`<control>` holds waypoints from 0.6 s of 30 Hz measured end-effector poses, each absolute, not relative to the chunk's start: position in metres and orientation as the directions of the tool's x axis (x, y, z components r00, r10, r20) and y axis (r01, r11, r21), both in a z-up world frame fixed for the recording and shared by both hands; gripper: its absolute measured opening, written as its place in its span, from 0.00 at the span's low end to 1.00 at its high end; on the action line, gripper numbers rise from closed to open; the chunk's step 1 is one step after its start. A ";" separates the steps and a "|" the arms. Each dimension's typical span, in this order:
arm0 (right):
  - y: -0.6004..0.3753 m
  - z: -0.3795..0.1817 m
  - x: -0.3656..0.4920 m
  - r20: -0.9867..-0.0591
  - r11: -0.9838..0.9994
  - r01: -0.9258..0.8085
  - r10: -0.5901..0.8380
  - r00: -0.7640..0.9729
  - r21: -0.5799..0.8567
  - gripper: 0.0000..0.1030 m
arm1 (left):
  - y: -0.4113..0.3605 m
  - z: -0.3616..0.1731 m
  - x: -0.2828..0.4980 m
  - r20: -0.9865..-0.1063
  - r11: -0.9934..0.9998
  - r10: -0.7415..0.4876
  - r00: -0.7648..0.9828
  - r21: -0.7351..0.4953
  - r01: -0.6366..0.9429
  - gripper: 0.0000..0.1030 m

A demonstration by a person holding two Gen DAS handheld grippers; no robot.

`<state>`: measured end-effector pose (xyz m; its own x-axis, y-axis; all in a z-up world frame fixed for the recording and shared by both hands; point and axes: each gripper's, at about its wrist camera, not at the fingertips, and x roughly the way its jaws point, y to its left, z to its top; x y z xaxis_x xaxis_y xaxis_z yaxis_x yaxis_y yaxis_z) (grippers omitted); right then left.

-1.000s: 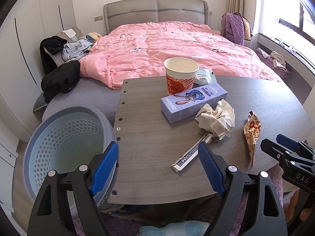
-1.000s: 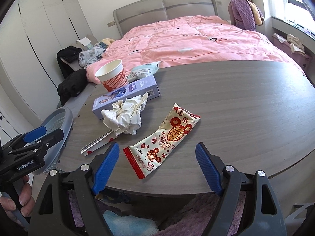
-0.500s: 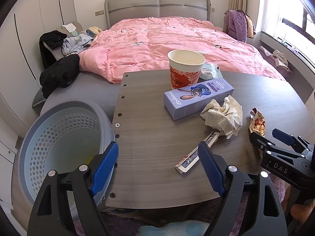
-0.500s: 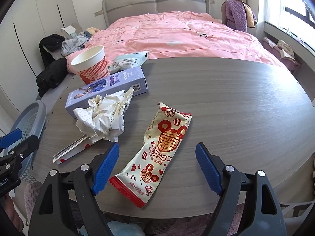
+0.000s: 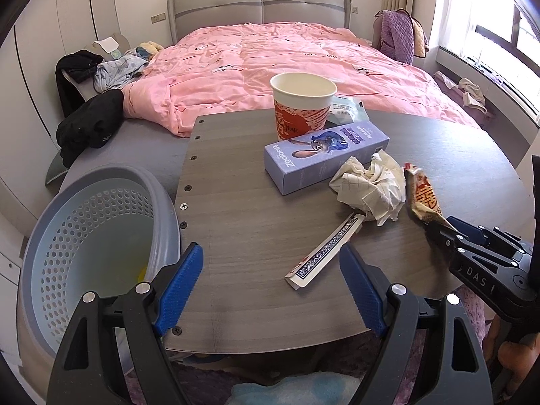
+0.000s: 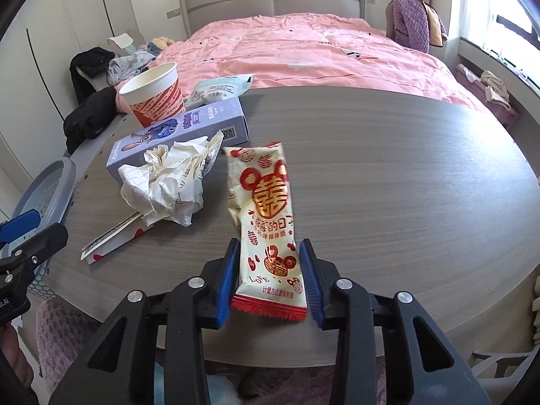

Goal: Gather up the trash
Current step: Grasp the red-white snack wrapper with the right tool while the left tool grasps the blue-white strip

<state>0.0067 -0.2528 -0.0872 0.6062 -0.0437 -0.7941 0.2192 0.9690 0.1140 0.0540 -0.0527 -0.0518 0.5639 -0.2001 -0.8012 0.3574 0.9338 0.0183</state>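
Observation:
My right gripper (image 6: 269,278) is shut on the near end of a cream and red snack wrapper (image 6: 265,209); the wrapper's far end rises off the grey table (image 6: 405,185). The wrapper also shows in the left wrist view (image 5: 423,199), pinched by the right gripper (image 5: 435,227). My left gripper (image 5: 270,290) is open and empty at the table's near edge. On the table lie a crumpled paper ball (image 5: 369,187), a flat card sleeve (image 5: 325,251), a purple box (image 5: 324,157) and a paper cup (image 5: 302,104). A blue perforated basket (image 5: 98,236) stands left of the table.
A pale blue pouch (image 6: 222,89) lies behind the cup. A pink bed (image 5: 287,64) fills the room beyond the table. Dark clothes (image 5: 89,123) lie at its left. A purple bag (image 5: 400,35) and a window sill are at the right.
My right gripper moved forward and closed on the snack wrapper's near end, and the wrapper now points straight ahead. My left gripper shifted slightly closer to the table.

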 end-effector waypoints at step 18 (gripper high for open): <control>-0.270 -0.067 -0.013 -0.732 0.950 0.188 0.058 0.678 0.249 0.14 | -0.083 -0.077 0.058 -0.836 0.887 -0.201 0.511 0.066 0.457 0.77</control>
<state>-0.0132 -0.2705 -0.0672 0.6783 0.0577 -0.7325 0.1880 0.9501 0.2489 0.0577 -0.0833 -0.0769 0.5110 -0.2014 -0.8357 0.4570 0.8870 0.0657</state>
